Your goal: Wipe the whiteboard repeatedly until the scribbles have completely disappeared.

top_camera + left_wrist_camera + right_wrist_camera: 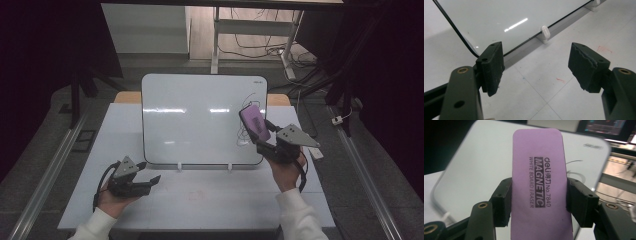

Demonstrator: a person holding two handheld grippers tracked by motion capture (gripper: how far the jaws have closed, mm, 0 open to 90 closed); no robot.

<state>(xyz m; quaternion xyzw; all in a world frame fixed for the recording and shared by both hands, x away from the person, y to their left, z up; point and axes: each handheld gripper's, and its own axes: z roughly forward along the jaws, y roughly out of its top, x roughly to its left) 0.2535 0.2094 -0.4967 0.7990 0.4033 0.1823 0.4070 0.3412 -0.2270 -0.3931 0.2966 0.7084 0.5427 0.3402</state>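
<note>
Now, with your right gripper (266,134) clenched on the purple eraser (254,123), press flat over the whiteboard's (200,120) right-of-centre scribble (246,107); left gripper (150,181) idles released.

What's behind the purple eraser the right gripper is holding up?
The whiteboard stands behind the eraser, with thin black pen lines showing past the eraser's right edge. Whatever is drawn directly behind the eraser is covered.

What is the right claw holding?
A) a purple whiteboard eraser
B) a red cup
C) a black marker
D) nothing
A: the right claw is shut on the purple whiteboard eraser, whose label reads "white board eraser".
</note>
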